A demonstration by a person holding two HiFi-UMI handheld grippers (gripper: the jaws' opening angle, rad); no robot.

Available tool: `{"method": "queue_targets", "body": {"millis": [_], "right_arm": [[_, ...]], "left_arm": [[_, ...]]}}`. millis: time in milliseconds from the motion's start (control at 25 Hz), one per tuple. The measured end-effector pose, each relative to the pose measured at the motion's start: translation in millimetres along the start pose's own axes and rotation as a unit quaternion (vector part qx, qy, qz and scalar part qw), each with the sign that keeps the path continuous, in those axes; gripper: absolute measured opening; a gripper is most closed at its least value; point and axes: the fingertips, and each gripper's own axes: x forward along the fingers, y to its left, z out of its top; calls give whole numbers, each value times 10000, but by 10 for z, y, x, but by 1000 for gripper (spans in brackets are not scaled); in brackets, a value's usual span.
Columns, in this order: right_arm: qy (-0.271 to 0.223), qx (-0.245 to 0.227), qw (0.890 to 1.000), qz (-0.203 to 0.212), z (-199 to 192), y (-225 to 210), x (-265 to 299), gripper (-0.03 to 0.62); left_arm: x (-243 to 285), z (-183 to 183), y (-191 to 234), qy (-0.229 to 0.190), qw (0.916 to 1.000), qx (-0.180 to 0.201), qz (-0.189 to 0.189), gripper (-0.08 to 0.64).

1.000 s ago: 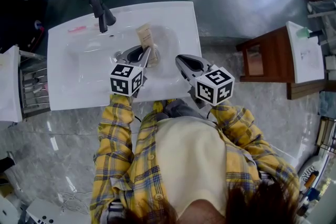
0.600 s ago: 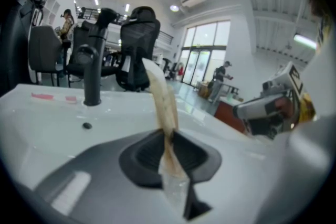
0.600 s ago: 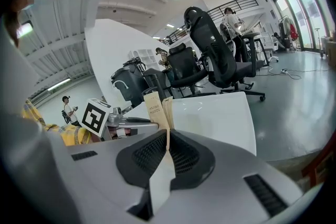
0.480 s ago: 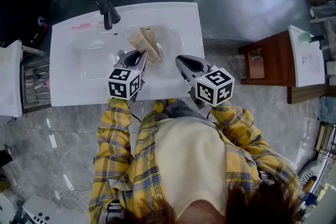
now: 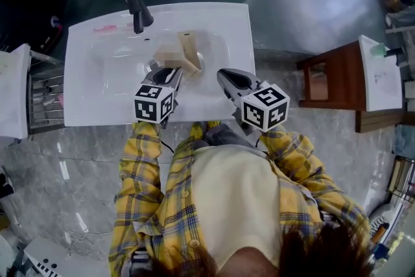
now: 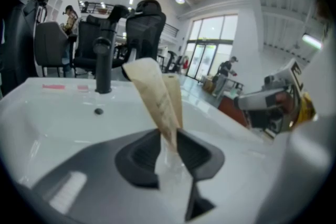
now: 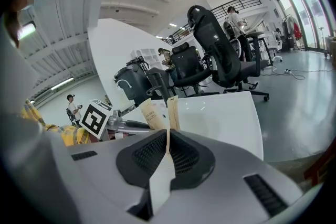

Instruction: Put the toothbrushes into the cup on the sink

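Though clamped tight in the left tongs [image 6: 168, 140], fanned apart since a second ago: two tan toothbrush packets [image 6: 156, 93], held up over the sink [image 5: 84, 100] and carried slightly sideways. Right tongs [image 7: 168, 148] pressed together, seemingly empty, just beside. No cup in sight. Probably mid-unwrapping, with nothing placed yet.
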Motion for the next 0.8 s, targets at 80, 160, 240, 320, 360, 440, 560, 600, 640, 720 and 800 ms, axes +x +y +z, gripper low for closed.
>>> {"method": "queue_targets", "body": {"millis": [80, 160, 240, 320, 360, 440, 560, 600, 640, 720, 800], "right_arm": [[2, -13, 10000, 17, 4, 10, 2, 21], [-5, -21, 10000, 25, 11, 14, -2, 21], [-8, -25, 10000, 30, 13, 13, -5, 21], [-15, -30, 10000, 44, 16, 18, -6, 21], [-21, -34, 10000, 54, 18, 23, -8, 21], [-31, -43, 10000, 72, 26, 35, -14, 21], [-38, -55, 9999, 93, 31, 46, -19, 21], [-38, -59, 9999, 100, 31, 50, -17, 21], [-38, -64, 9999, 107, 32, 54, -14, 21], [-40, -77, 9999, 120, 38, 64, -14, 21], [-41, -88, 9999, 130, 43, 70, -22, 21]], "left_arm": [[-1, -23, -17, 86, 10000, 29, -8, 87], [-11, -31, -37, 107, 9999, 9, -26, 91], [-20, -49, -43, 132, 9999, -37, -25, 94], [-28, -81, -32, 208, 9998, -47, 32, 99], [-35, -97, -25, 257, 9996, -43, 64, 102], [-57, -115, -19, 326, 9994, -46, 98, 110], [-108, -113, -23, 314, 9994, -98, 111, 112], [-129, -110, -23, 286, 9994, -118, 121, 112], [-153, -107, -23, 250, 9995, -143, 136, 112], [-209, -100, -25, 160, 9995, -212, 176, 112], [-272, -95, -34, 50, 9992, -318, 221, 112]]}}
